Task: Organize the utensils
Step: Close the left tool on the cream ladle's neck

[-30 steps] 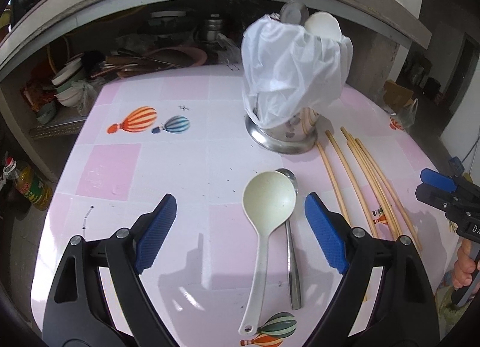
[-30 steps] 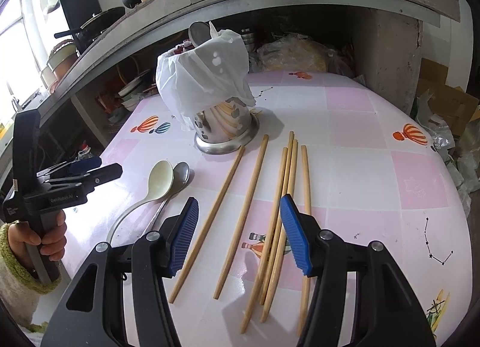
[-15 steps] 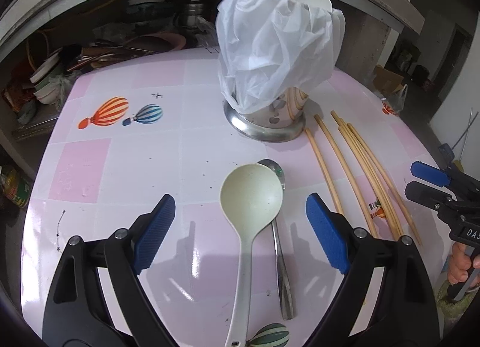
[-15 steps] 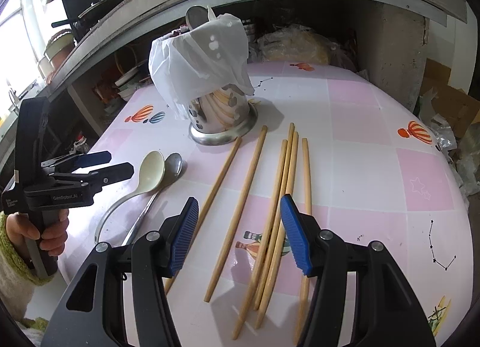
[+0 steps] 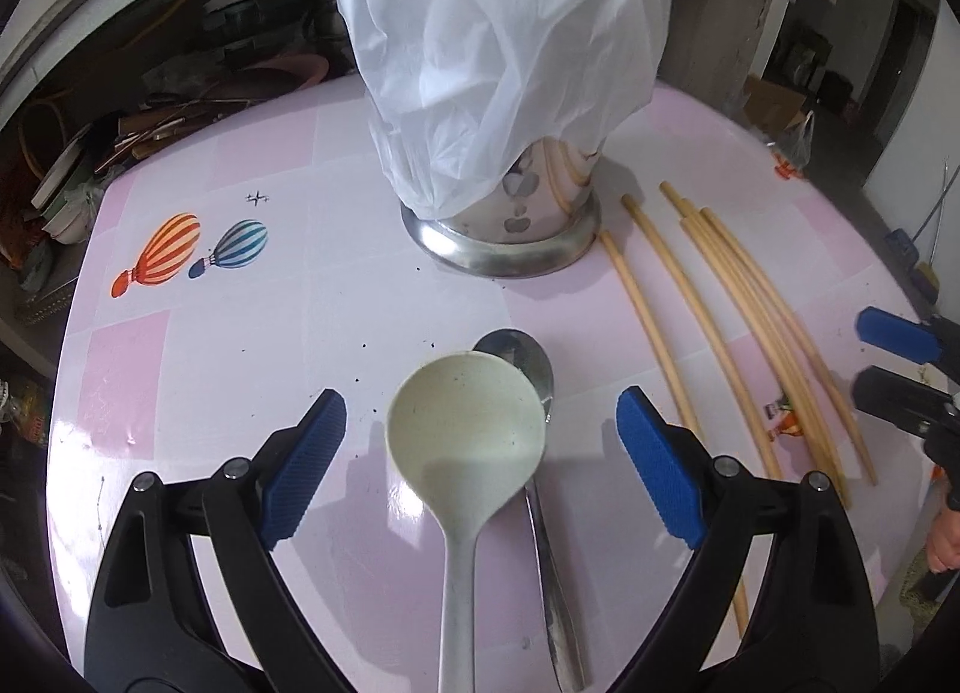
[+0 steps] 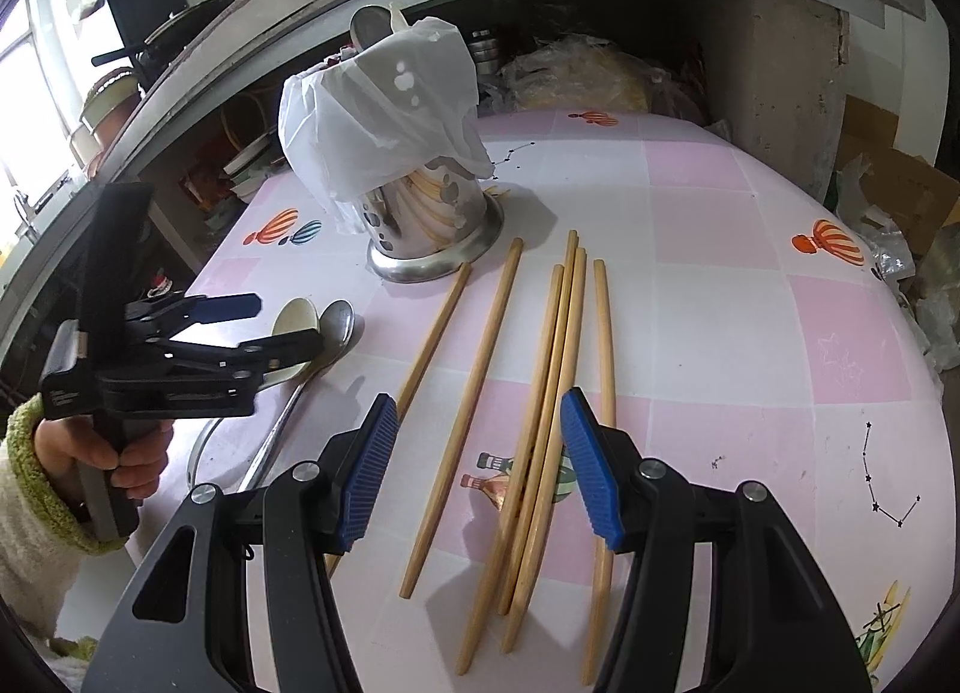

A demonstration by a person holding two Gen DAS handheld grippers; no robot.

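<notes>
A cream plastic spoon (image 5: 465, 441) lies on the pink table beside a metal spoon (image 5: 528, 369), bowls pointing at the steel utensil holder (image 5: 510, 225) draped in a white plastic bag (image 5: 504, 51). My left gripper (image 5: 480, 459) is open, its jaws on either side of the cream spoon's bowl, just above it. Several long wooden chopsticks (image 6: 540, 405) lie right of the holder (image 6: 432, 225). My right gripper (image 6: 480, 465) is open over their near ends. The left gripper (image 6: 240, 327) and both spoons (image 6: 336, 327) also show in the right wrist view.
The table (image 6: 750, 303) has a pink checked cover with balloon prints. A shelf under a counter (image 5: 180, 111) behind it holds dishes and clutter. Cardboard boxes and bags (image 6: 888, 213) stand past the table's right edge.
My left gripper has moved forward and down until its open jaws flank the cream spoon's bowl. My right gripper has edged forward over the chopsticks. Nothing has been gripped.
</notes>
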